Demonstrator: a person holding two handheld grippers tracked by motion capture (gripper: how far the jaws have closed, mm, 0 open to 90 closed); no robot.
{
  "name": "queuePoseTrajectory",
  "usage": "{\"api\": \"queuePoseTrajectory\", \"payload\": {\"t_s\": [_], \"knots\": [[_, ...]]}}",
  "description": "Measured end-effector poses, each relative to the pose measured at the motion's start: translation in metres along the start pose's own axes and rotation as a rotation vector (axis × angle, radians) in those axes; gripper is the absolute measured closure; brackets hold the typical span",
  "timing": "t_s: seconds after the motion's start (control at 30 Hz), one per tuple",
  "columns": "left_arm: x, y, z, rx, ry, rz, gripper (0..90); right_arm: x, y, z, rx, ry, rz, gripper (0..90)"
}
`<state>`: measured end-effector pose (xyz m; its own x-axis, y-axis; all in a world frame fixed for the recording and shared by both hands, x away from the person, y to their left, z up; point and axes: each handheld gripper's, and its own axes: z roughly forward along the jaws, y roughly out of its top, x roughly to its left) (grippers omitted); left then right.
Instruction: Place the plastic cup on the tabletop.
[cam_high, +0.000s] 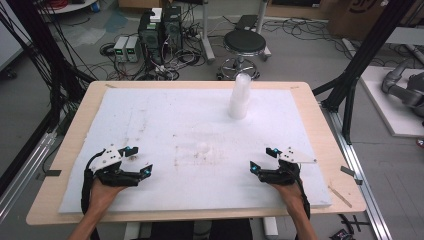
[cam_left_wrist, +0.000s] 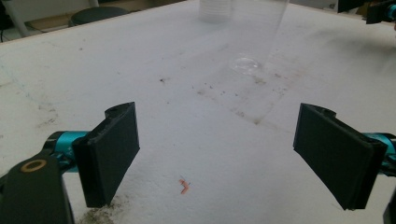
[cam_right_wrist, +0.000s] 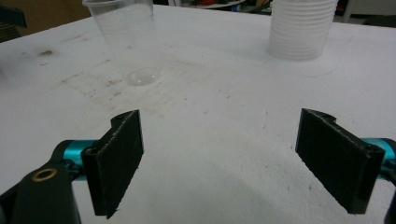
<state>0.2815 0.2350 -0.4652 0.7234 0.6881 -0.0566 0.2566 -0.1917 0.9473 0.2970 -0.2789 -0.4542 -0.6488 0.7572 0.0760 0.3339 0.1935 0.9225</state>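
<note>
A single clear plastic cup (cam_high: 202, 147) stands upright near the middle of the white foam board (cam_high: 150, 115). A stack of clear cups (cam_high: 239, 97) stands farther back. My left gripper (cam_high: 141, 160) rests low at the board's front left, open, with nothing between its jaws. My right gripper (cam_high: 262, 160) sits at the front right, also open and empty. In the left gripper view the left gripper (cam_left_wrist: 217, 140) faces the clear cup (cam_left_wrist: 254, 32) and the stack (cam_left_wrist: 215, 9) behind it. In the right gripper view the right gripper (cam_right_wrist: 219, 140) has the cup (cam_right_wrist: 122, 28) ahead on the left and the stack (cam_right_wrist: 301, 28) ahead on the right.
The foam board lies on a wooden table (cam_high: 320, 130), and dirty smudges (cam_left_wrist: 233, 98) mark its middle. A small red scrap (cam_left_wrist: 184, 185) lies between my left jaws on the foam. Beyond the table stand a black stool (cam_high: 244, 45) and computers with cables (cam_high: 160, 35).
</note>
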Motion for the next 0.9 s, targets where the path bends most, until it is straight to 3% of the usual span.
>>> {"api": "queuePoseTrajectory", "payload": {"t_s": [0.3, 0.63, 0.9], "knots": [[0.0027, -0.0052, 0.0005, -0.012, 0.009, -0.038, 14.4, 0.0011, -0.0006, -0.0010, -0.011, -0.018, 0.002, 15.2], [-0.0011, -0.0064, -0.0020, -0.034, 0.006, 0.008, 14.3, -0.0009, -0.0024, -0.0052, -0.057, -0.003, 0.013, 15.2], [0.0014, -0.0068, -0.0028, -0.029, 0.006, -0.021, 14.4, -0.0015, -0.0022, -0.0048, -0.055, -0.001, 0.015, 15.2]]}}
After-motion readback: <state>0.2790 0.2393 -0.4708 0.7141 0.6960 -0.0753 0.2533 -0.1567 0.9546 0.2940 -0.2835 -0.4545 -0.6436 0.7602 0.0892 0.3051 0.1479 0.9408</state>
